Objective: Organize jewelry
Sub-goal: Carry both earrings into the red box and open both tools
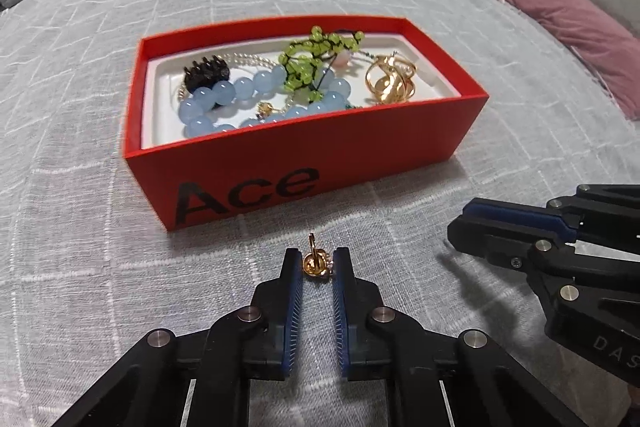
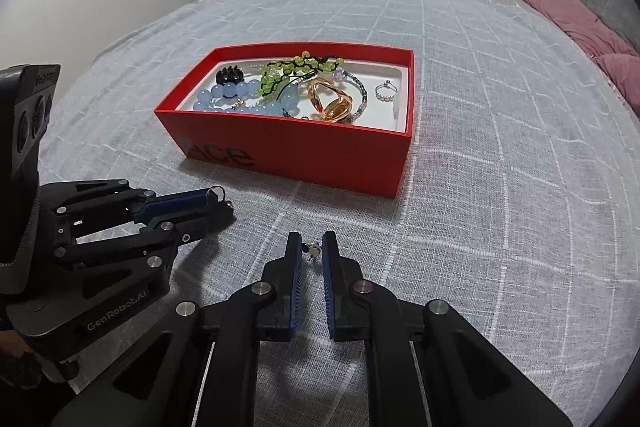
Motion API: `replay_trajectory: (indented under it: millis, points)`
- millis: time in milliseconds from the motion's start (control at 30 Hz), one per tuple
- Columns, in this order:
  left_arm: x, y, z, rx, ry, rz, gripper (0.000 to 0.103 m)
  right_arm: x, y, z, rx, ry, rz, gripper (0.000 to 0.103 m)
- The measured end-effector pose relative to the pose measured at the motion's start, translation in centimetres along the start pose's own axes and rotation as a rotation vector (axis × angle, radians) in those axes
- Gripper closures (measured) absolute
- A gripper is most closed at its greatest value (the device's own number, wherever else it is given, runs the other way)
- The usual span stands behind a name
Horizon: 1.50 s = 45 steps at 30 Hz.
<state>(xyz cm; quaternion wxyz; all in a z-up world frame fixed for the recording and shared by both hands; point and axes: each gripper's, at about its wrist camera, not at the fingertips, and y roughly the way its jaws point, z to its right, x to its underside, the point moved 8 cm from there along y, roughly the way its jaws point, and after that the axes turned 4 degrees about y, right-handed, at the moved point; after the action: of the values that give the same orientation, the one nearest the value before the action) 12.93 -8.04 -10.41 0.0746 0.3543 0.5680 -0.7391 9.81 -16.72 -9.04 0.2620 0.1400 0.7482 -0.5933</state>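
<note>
Left wrist view: red box point(image 1: 304, 163) sat on the grey bedspread point(image 1: 100, 227), already loaded with a blue bead bracelet point(image 1: 248, 95), a green beaded piece point(image 1: 312, 59), a black claw clip point(image 1: 206, 71) and a gold ring cluster point(image 1: 390, 81). Just in front of the box's printed side, the left gripper point(image 1: 316, 265) was pinching a small gold earring point(image 1: 313, 261) at its fingertips, jaws narrowed onto it, hook sticking up above the pads. The right gripper point(image 1: 520, 243) lay to the right of that, near the box's front corner; its jaws looked nearly together from this angle.

Right wrist view: right gripper point(image 2: 311, 251) held a tiny pearl-and-dark-bead earring point(image 2: 314, 250) between its tips, in front of the box point(image 2: 304, 151). Whether the pads were truly clamping it or just bracketing it, I couldn't tell for sure; it looked gripped. A small pearl ring point(image 2: 386, 93) sat alone at the box's right end. The left gripper point(image 2: 216, 201) was off to the left of the box's front, gold hook visible at its tip.

Judgement: the step was carrying both earrings into the box. Done well, that means keeping the squeeze steady, lifting clear of the front wall, and releasing low over bare white liner so the small pieces don't bounce or tangle in the beads.
</note>
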Motion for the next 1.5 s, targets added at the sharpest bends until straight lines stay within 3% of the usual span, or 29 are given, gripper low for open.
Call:
replay_trajectory:
  millis: [667, 1100, 1500]
  points:
    - [-3.5, -5.4, -1.9, 0.024, -0.042, 0.140, 0.093, -3.7, -3.4, -0.4, -0.043, 0.035, 0.107, 0.093]
    - [-6.2, -3.4, -3.1, -0.003, -0.076, 0.157, 0.093, -7.9, -3.9, 0.5, -0.062, 0.077, 0.182, 0.092]
    - [-6.7, -0.3, -4.0, -0.016, -0.102, 0.115, 0.093, -10.5, -1.2, 1.8, -0.056, 0.108, 0.165, 0.092]
